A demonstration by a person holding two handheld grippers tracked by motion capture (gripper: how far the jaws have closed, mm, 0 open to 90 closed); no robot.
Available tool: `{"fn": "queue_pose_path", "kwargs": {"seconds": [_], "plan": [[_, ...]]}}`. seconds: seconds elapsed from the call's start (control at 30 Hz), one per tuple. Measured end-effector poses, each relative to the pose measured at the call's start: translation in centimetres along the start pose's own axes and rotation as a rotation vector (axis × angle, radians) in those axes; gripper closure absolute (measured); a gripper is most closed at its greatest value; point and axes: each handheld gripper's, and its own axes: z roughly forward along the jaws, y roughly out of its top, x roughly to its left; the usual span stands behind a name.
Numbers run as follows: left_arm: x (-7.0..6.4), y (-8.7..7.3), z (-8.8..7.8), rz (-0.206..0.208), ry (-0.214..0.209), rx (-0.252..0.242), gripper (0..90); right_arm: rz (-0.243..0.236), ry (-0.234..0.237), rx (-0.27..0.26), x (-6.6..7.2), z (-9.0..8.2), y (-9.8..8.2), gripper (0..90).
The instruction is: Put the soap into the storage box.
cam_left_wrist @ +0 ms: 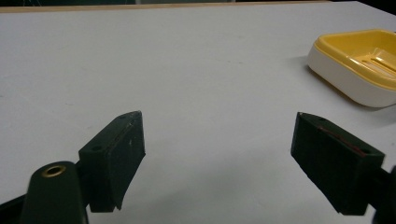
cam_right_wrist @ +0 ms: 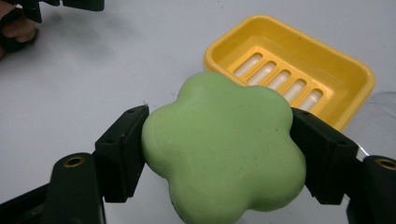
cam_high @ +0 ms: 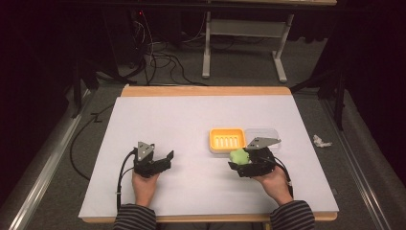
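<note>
One green flower-shaped soap (cam_right_wrist: 224, 149), rigid and probably slick, is sitting clamped between the right gripper (cam_right_wrist: 219, 140) fingers, half-closed across its lobed sides. The yellow soap dish (cam_right_wrist: 289, 70) is waiting just beyond the fingertips. The left gripper (cam_left_wrist: 219, 158) fingers are standing wide apart, holding nothing.

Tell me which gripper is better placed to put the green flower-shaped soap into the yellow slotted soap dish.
Right. The right gripper is already shut on the green flower-shaped soap, just short of the yellow slotted soap dish. The left gripper is open, holds nothing, and sits farther from the dish.

table (cam_high: 158, 120): white top | on it: yellow soap dish (cam_high: 227, 139), clear lid (cam_high: 268, 134)
</note>
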Motion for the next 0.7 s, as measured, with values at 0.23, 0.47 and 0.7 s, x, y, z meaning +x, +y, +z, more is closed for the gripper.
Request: {"fn": "queue_pose_path", "kwargs": {"seconds": [0.23, 0.47, 0.7], "plan": [[0.0, 0.0, 0.0, -0.002, -0.002, -0.002, 18.0, 0.012, -0.007, 0.004, -0.7, 0.2, 0.6, 26.9], [0.0, 0.0, 0.0, 0.0, -0.002, 0.001, 18.1, 0.019, -0.027, 0.005, -1.1, 0.4, 1.2, 26.9], [0.0, 0.0, 0.0, 0.005, 0.0, -0.001, 18.1, 0.042, -0.021, 0.001, -1.7, 0.8, 1.6, 26.9]]}}
